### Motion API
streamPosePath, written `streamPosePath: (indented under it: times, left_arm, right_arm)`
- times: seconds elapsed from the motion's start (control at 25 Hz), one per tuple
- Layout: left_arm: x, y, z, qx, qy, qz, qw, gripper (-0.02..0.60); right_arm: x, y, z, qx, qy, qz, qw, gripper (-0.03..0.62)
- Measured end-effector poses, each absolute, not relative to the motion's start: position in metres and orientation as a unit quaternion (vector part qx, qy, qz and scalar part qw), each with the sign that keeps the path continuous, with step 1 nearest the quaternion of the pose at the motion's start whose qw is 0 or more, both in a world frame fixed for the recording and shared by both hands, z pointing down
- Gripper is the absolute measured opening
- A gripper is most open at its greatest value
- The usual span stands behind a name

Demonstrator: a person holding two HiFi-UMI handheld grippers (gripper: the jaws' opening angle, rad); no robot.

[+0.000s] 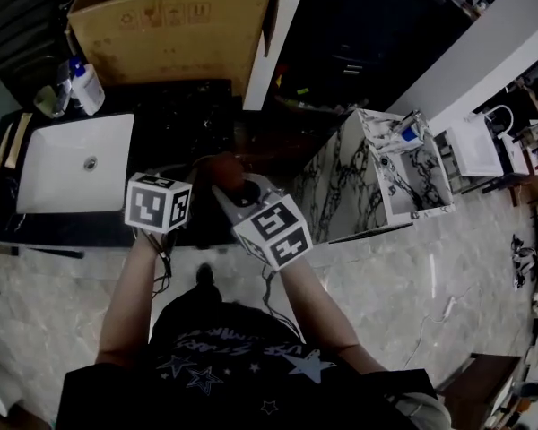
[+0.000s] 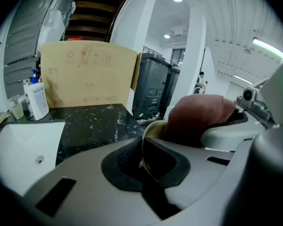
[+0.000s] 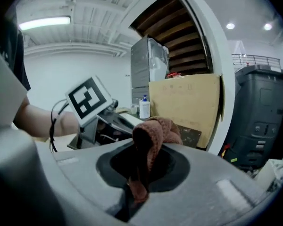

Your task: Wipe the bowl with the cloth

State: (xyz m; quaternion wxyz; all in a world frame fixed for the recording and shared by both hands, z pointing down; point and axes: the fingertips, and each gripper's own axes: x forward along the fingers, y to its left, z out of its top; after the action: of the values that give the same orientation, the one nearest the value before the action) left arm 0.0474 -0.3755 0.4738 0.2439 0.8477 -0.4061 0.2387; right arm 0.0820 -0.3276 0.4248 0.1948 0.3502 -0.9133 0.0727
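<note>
- Brown cloth (image 3: 153,126) is bunched and pinched between the jaws of the right gripper (image 3: 141,168), which are clenched on it. A fold sticks up above the pads.
- The pale rim of the bowl (image 2: 151,128) runs edge-on between the jaws of the left gripper (image 2: 144,161), which are clamped tight on the bowl's wall.
- In the left gripper view the cloth sits right against the bowl, bulging over its rim from the far side.
- In the head view both grippers are held close together in front of the person. The bowl and cloth are between them, above the front of the black marble counter (image 1: 184,115).
- A white sink (image 1: 72,164) lies to the left of the grippers.
- A pump bottle (image 1: 87,88) and a cardboard box (image 1: 170,30) stand at the counter's back.
</note>
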Motion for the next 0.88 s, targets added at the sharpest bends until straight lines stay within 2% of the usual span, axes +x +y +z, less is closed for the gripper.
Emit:
streamPosePath:
  times: [0.16, 0.36, 0.68, 0.88]
  left_arm:
    - [0.070, -0.325, 0.459, 0.856, -0.393, 0.241, 0.232, 0.020]
    - [0.089, -0.267, 0.465, 0.856, -0.368, 0.252, 0.262, 0.020]
    - [0.081, -0.210, 0.477, 0.836, -0.388, 0.270, 0.280, 0.021]
    - [0.074, -0.199, 0.474, 0.839, -0.380, 0.283, 0.267, 0.021]
  right_arm:
    - [0.081, -0.293, 0.436, 0.344, -0.901, 0.025, 0.264, 0.048]
    - [0.100, -0.256, 0.451, 0.346, -0.889, 0.006, 0.301, 0.048]
    - [0.108, -0.206, 0.484, 0.308, -0.841, -0.138, 0.423, 0.048]
    - [0.107, -0.187, 0.503, 0.265, -0.818, -0.124, 0.496, 0.047]
